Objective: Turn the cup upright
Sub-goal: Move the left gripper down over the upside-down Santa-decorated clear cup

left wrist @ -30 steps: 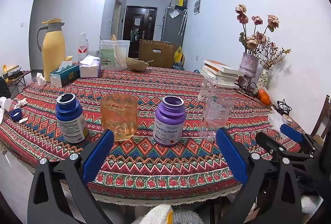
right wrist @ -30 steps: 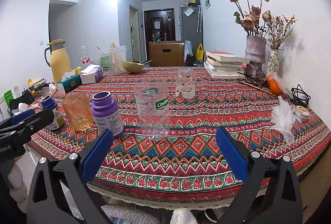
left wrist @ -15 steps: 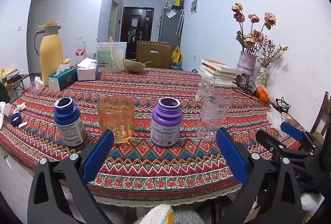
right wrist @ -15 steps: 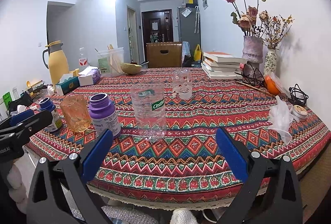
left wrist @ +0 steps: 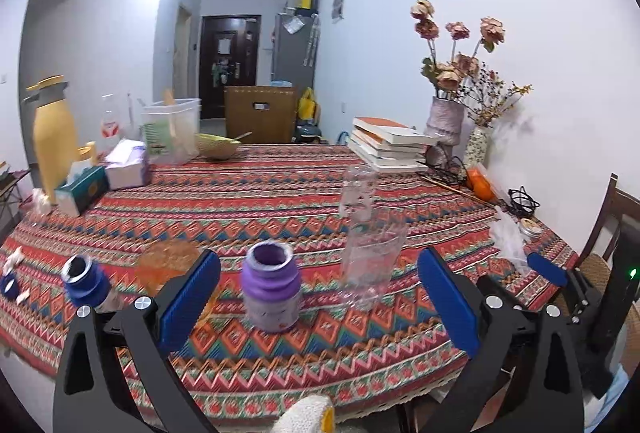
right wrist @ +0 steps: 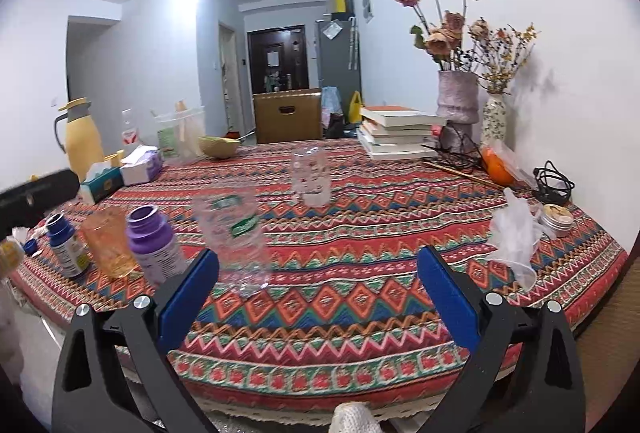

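While both hand-held grippers hang above the near edge of the worktop [right wrist: 360, 313], each has its blue pads spread wide with nothing between them. In the left wrist view the left hand-held gripper [left wrist: 318, 289] frames a purple jar [left wrist: 273, 289] and a clear cut bottle [left wrist: 372, 257]; its left pad partly covers an amber cup [left wrist: 168, 265], and a blue jar [left wrist: 86, 283] stands further left. The right hand-held gripper [right wrist: 318, 289] has the cut bottle [right wrist: 232, 233] just beyond its left pad.

In the right wrist view the cup [right wrist: 108, 245] stands on the patterned cloth between the blue jar [right wrist: 66, 245] and the purple jar [right wrist: 154, 243], close to both. Blur makes it hard to tell which end is up. A printed glass [right wrist: 310, 175] stands further back, well apart from this row.

Along the right side lie a crumpled plastic glove [right wrist: 516, 237], a small tin [right wrist: 558, 219], a black cable [right wrist: 554, 181], a stack of books [right wrist: 400, 131] and a vase [right wrist: 458, 101] of dried flowers. A yellow jug [right wrist: 82, 137] and a tissue box [right wrist: 102, 185] stand on the far left.
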`<action>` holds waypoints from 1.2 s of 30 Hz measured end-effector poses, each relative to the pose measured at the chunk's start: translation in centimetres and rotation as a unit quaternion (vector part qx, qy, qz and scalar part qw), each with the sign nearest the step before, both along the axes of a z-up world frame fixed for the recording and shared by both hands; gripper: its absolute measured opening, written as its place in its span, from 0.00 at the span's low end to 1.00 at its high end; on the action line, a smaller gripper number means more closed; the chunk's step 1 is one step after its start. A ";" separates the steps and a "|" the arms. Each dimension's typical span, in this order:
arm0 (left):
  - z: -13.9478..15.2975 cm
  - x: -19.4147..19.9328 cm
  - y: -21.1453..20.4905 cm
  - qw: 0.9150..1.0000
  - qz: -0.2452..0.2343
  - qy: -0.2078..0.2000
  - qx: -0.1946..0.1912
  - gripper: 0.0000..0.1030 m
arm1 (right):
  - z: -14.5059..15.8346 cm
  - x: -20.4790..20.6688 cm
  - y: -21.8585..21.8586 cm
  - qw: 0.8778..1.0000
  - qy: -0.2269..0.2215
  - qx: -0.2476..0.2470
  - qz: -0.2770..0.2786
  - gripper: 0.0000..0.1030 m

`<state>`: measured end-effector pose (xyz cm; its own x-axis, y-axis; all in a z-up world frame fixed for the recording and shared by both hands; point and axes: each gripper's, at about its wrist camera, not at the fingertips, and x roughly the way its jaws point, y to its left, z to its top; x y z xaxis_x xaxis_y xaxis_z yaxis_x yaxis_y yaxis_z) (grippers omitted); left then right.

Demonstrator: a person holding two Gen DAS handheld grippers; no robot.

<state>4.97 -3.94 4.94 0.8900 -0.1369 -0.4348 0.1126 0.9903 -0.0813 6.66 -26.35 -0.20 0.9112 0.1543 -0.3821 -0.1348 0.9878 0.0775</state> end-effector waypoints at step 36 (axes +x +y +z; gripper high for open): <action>-0.1 33.1 -9.3 0.935 -0.102 0.299 0.164 0.93 | -1.3 19.5 -5.0 0.993 0.090 -0.021 -0.068 0.93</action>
